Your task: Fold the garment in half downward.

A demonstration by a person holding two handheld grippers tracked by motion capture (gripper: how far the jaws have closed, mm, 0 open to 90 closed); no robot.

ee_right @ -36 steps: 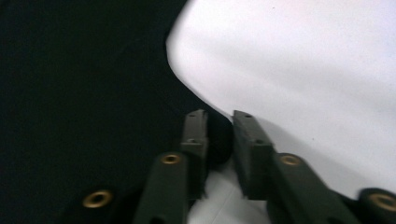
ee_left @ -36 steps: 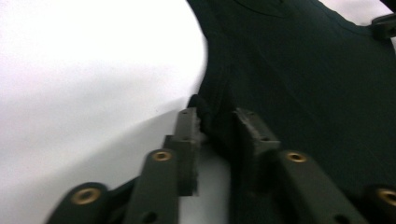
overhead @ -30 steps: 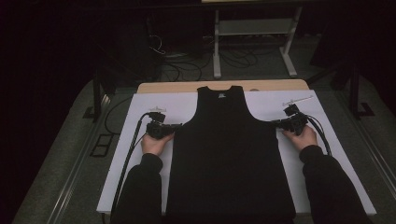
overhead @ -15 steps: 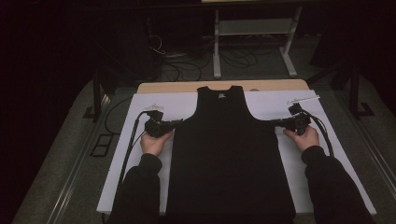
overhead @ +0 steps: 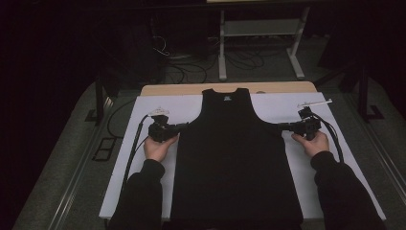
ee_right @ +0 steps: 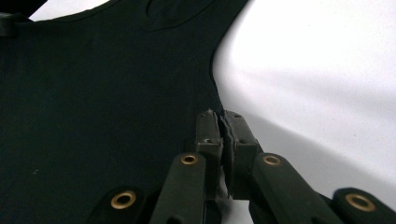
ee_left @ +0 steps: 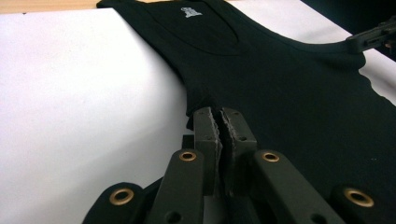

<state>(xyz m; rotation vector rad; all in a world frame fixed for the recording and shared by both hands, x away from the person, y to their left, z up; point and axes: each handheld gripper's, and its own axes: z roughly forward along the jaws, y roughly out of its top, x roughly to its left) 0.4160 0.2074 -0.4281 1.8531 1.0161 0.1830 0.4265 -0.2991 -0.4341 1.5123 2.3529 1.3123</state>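
Tank top: lying flat, frame centre, on white sheet | left gripper: you are pinching its left armhole edge | right gripper: clamping the right edge, likely for folding.

Free room and obstacles, placed against the black tank top:
- Left of it: bare white sheet, passable except where the left gripper and its hand sit at the armhole edge; a cable trails back along the sheet's left margin
- Right of it: bare white sheet, open beyond the right gripper and hand at the opposite armhole; its cable loops on the outer side
- Beyond the neckline: narrow wooden table edge, then a metal stand and floor cables
- Near side: both sleeves cross the sheet beside the hem
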